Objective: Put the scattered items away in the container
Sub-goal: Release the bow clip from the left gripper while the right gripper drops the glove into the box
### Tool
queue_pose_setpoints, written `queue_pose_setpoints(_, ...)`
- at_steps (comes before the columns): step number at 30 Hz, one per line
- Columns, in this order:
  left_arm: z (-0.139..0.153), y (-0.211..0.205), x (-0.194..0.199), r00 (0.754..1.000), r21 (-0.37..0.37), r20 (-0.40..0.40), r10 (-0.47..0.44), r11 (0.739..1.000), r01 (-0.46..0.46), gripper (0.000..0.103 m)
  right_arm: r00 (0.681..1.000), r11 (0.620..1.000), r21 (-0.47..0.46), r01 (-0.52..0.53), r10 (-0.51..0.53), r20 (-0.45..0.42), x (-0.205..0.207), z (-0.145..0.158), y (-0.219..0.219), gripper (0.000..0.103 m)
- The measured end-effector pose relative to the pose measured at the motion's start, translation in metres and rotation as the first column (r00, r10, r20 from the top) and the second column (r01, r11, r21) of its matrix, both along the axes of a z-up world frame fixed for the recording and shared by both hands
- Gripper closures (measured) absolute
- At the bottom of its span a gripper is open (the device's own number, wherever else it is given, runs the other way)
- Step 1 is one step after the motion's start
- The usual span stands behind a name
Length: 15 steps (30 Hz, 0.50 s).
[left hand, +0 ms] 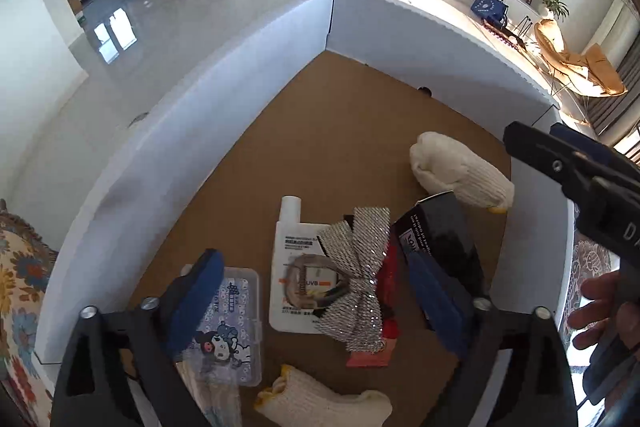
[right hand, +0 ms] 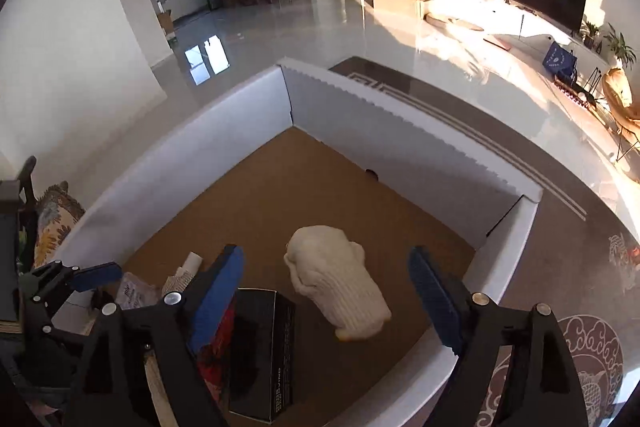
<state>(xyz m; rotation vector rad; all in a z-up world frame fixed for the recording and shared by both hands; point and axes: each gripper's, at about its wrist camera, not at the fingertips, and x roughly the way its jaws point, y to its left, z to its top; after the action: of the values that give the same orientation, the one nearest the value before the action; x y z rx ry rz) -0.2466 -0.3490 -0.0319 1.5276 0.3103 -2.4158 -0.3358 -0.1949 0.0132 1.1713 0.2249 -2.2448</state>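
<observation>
Over the white-walled cardboard box (left hand: 256,75), the left wrist view shows the left gripper (left hand: 316,303) with jaws wide apart and empty, hanging above a near-side cluster: sunscreen bottle (left hand: 290,267), silver bow (left hand: 356,275), clear card case (left hand: 232,327), black carton (left hand: 444,235) and two knit gloves (left hand: 460,175), all already inside. From the right wrist view, the right gripper (right hand: 328,303) is likewise spread with nothing between its pads, above the balled glove (right hand: 340,283); the far half of the brown floor (right hand: 304,187) lies bare, so further items fit there, provided the jaws clear the serrated wall edges.
</observation>
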Motion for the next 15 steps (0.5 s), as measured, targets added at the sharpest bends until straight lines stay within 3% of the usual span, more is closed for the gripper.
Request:
queue_pose_setpoints(4,0.032,0.009,0.022,0.998,-0.06,-0.063,0.012,0.998,-0.016,0.0,1.0,1.0,-0.006,-0.002,0.002,-0.027,0.019,0.031,0.022,0.016)
queue_pose_setpoints(8,0.069,0.027,0.05,0.989,-0.193,-0.145,0.039,0.979,-0.067,0.0,1.0,1.0,-0.023,-0.014,0.013,-0.017,0.045,0.048,0.038,0.016)
queue_pose_setpoints(15,0.113,0.042,0.09,0.958,-0.176,-0.266,0.109,0.971,-0.159,0.0,0.998,0.998,-0.006,-0.058,0.059,0.035,0.08,0.055,0.047,0.016)
